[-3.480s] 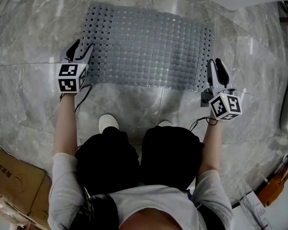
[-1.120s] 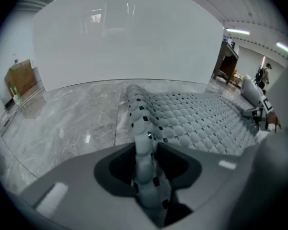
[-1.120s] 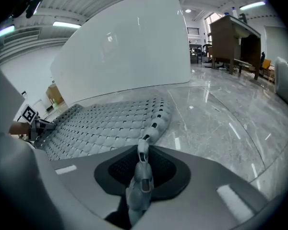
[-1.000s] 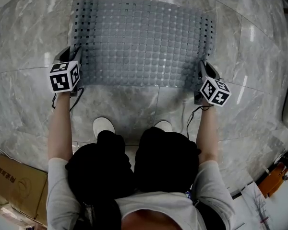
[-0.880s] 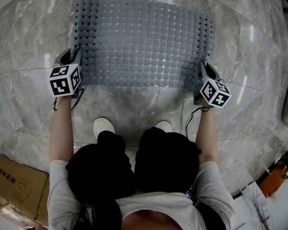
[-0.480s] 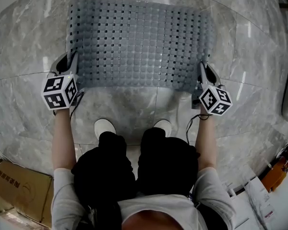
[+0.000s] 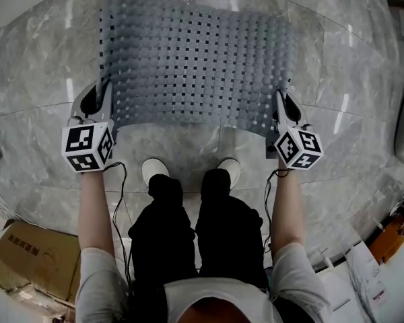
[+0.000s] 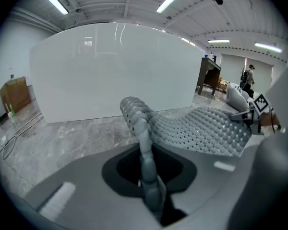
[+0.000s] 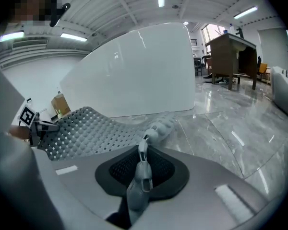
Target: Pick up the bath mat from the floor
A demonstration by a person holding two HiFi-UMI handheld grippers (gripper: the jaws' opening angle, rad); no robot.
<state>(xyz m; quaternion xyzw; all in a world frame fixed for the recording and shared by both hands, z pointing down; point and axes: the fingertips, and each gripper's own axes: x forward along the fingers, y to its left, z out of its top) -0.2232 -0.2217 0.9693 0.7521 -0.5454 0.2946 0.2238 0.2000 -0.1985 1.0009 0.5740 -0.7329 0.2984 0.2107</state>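
"Head view, entry one: the item?"
"Bath mat [image 7: 195,59]: a grey, pliable, rectangular sheet, studded with rounded bumps and pierced by a grid of small square holes. Its near edge hangs in the air, sagging slightly between two gripped corners. Its far end slopes down toward the floor [image 7: 363,113], which is polished grey marble tile with pale veining."
"Entry two: the holders?"
"Left claw [image 8: 150,181]: clenched on the mat's near left corner. Its jaws have just been closing, with the bumpy edge pinched upright between them. Right claw [image 9: 140,176]: clenched on the near right corner, the thin edge clamped likewise. Each carries a marker cube [image 7: 87,147] in black-and-white squares."
"Sundries?"
"White shoes [image 7: 155,170] below the mat's near edge. Brown cardboard box [image 7: 34,254] at lower left. Smooth white panel [image 8: 110,71] beyond the mat."
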